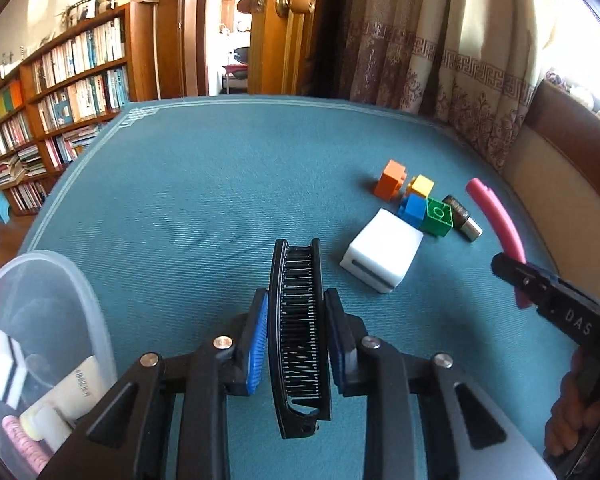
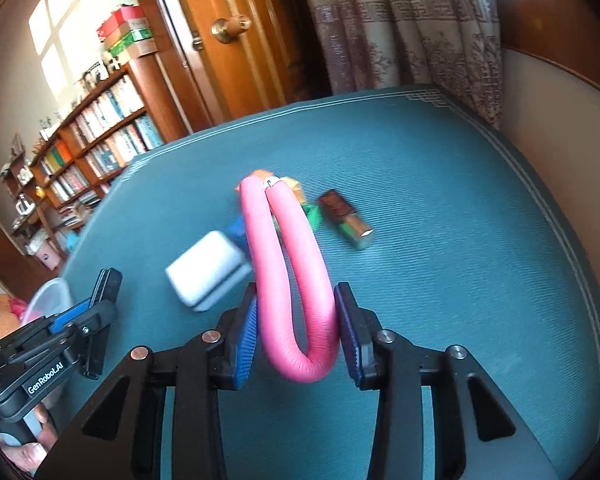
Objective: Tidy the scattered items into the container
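My left gripper [image 1: 296, 332] jaws clamp a black plastic comb [image 1: 299, 340]; my right gripper [image 2: 296, 332] jaws pinch a folded pink foam tube [image 2: 296, 280], frame centre.

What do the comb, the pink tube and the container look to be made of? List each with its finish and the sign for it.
Comb: hard black plastic, slightly glossy; thin rigid moulded teeth.
Pink tube: soft foam or rubber, likely with a wire core; matte, wrinkled at the bend, folded into a U in the right gripper.
Container: clear plastic, a little cloudy; its contents show through the wall.
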Action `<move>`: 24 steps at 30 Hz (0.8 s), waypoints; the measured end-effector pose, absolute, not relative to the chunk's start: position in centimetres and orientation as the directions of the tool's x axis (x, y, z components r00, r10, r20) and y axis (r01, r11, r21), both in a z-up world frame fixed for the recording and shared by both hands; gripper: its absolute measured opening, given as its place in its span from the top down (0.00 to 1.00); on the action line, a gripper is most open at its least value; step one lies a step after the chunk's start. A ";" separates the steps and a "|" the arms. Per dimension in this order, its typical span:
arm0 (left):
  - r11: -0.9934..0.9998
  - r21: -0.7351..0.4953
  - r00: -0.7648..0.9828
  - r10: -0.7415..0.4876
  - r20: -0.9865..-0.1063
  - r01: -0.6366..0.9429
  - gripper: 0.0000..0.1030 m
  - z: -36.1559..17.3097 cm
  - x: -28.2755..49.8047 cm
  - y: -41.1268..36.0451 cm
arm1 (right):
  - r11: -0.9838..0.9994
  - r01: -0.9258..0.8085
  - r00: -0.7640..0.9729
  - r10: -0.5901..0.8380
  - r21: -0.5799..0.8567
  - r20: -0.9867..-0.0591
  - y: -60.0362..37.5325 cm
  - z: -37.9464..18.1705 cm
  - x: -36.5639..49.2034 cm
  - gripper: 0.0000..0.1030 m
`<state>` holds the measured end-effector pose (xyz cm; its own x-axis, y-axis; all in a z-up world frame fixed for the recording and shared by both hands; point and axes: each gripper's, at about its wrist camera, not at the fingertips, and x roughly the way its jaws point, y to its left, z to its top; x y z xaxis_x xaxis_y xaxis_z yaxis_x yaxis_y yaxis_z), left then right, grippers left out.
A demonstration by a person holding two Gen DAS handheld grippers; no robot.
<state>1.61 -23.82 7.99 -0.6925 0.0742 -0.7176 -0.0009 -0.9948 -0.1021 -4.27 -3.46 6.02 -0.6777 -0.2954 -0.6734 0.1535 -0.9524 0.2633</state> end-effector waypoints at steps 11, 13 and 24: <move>-0.991 -0.076 -0.730 -0.028 -0.683 0.109 0.71 10.0 4.9 -29.2 | -0.900 0.297 -0.612 -0.437 0.320 -0.660 -10.4 7.1 -2.6 0.61; -0.988 -0.067 -0.738 -0.055 -0.673 0.136 0.71 10.3 5.5 -30.3 | -0.889 0.327 -0.598 -0.457 0.321 -0.658 -12.1 7.4 -2.3 0.61; -0.973 -0.189 -0.733 0.030 -0.680 0.135 0.70 9.9 6.7 -33.9 | -0.867 0.393 -0.561 -0.490 0.307 -0.667 -17.5 7.7 -0.6 0.61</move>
